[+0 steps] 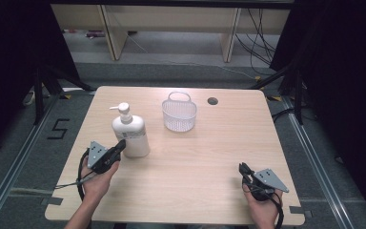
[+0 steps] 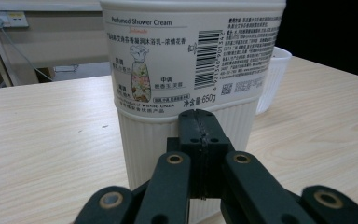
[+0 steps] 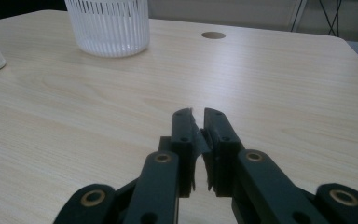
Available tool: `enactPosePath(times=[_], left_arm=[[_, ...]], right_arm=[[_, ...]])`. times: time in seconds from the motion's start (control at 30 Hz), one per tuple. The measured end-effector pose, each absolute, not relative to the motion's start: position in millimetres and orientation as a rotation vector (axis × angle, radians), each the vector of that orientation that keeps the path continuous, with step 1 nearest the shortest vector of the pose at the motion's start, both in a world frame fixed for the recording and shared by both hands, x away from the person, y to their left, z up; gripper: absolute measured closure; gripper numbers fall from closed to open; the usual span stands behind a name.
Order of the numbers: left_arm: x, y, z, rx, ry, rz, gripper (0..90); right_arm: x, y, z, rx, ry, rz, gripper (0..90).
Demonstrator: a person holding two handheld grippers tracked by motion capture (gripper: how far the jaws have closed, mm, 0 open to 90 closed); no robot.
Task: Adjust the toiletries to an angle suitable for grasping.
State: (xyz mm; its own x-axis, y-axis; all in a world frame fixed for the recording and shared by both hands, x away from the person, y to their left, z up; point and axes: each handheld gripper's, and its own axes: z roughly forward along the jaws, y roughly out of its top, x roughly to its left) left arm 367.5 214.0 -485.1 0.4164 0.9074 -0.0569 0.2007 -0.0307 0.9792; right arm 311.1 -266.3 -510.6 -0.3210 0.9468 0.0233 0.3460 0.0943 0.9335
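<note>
A white pump bottle [image 1: 130, 131] of shower cream stands upright on the left half of the wooden table [image 1: 195, 167]. My left gripper [image 1: 121, 144] points at the bottle's lower left side, and whether it touches I cannot tell. In the left gripper view its jaws are shut with nothing between them [image 2: 199, 114], right in front of the ribbed base of the bottle [image 2: 191, 60]. My right gripper [image 1: 242, 168] rests near the table's front right. Its jaws [image 3: 196, 112] stand a narrow gap apart, holding nothing, and point toward the white basket [image 3: 112, 28].
A small white slatted basket [image 1: 179, 114] with a handle loop sits at the back middle, just right of the bottle. A round cable hole [image 1: 212, 101] lies beside it. Bare wood stretches between the two hands. Black curtains and metal rails flank the table.
</note>
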Motion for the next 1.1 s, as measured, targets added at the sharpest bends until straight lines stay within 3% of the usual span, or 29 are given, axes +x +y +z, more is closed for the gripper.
enactPosePath(times=[0.8,1.1], left_arm=[[377,220,-487,1.505,1.05,0.798,89.3],[357,230,-480,1.445,1.01,0.843,57.7]], right_arm=[[313,-268,-514,1.266,1.718,1.232,75.6],[313,-272,-513,1.275,1.706,1.223,66.7]])
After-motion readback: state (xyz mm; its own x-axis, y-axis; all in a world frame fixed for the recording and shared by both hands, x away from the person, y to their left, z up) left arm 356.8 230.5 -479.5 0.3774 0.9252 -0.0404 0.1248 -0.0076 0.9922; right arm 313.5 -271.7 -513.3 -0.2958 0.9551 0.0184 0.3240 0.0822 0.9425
